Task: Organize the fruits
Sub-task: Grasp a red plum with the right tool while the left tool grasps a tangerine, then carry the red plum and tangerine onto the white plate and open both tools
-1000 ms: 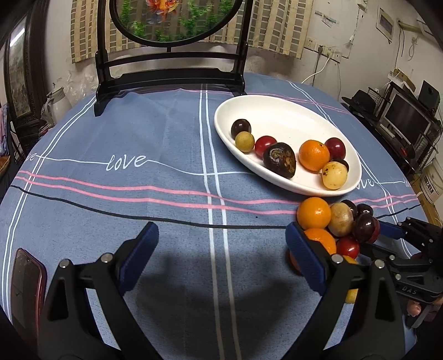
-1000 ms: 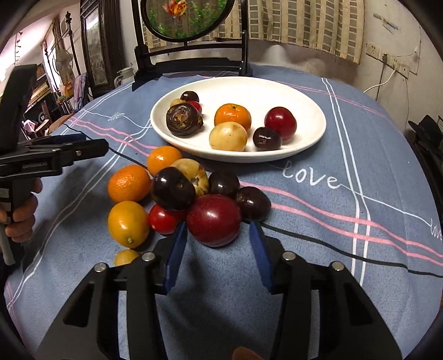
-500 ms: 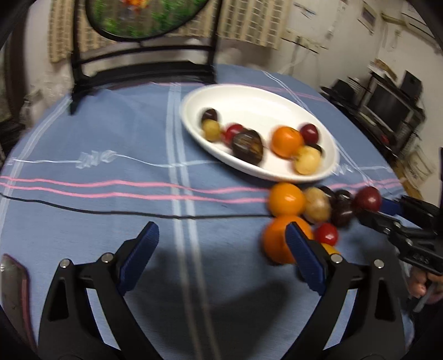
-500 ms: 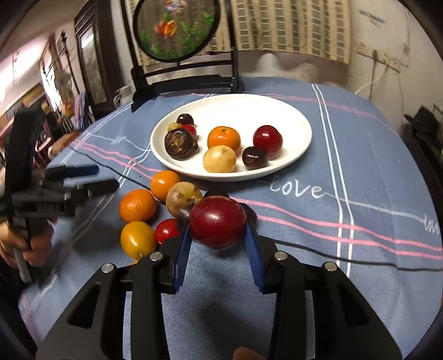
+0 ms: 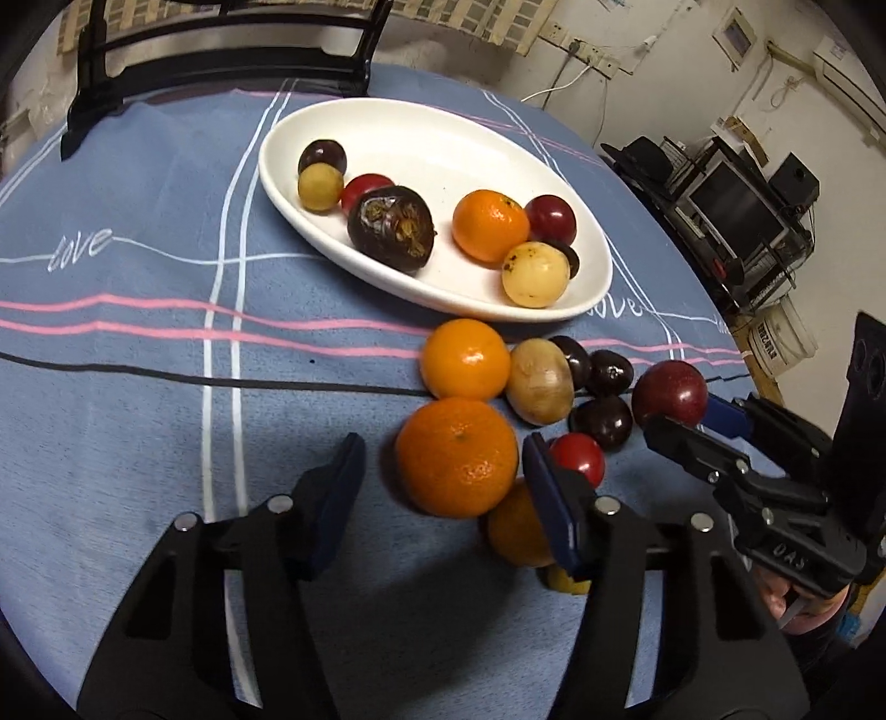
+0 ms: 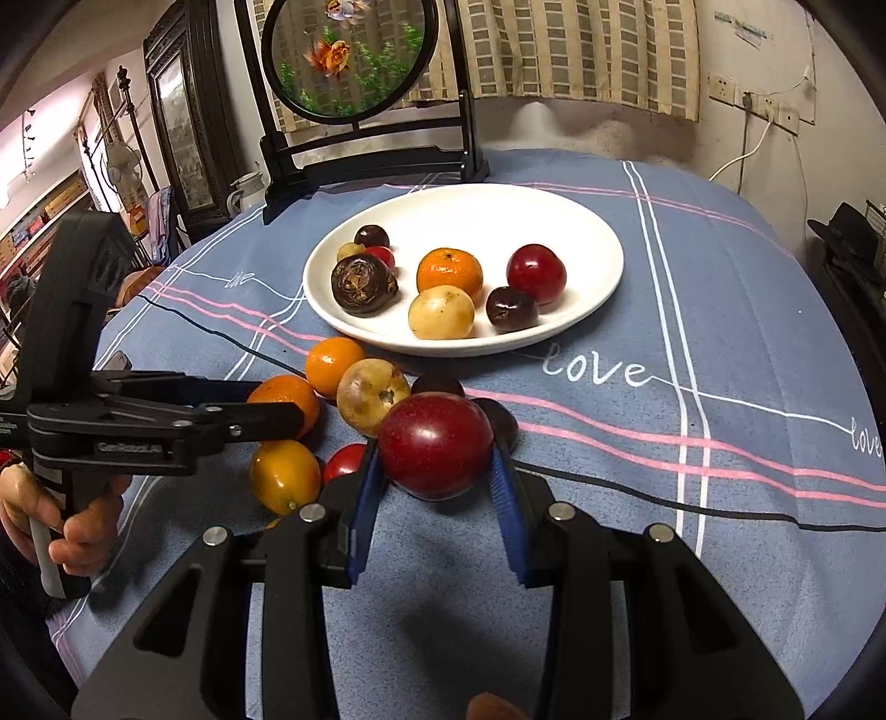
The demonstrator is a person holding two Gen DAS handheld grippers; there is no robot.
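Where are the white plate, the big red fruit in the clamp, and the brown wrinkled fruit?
Plate (image 6: 581,232), right wrist view, bare inside surface.
Red fruit (image 6: 434,443), right wrist view, middle of its skin, between the fingers.
Wrinkled fruit (image 5: 390,227), left wrist view, its top.

Round fish-painted screen on black stand; monitor; checked curtain.

Striped blue tablecloth, white plate
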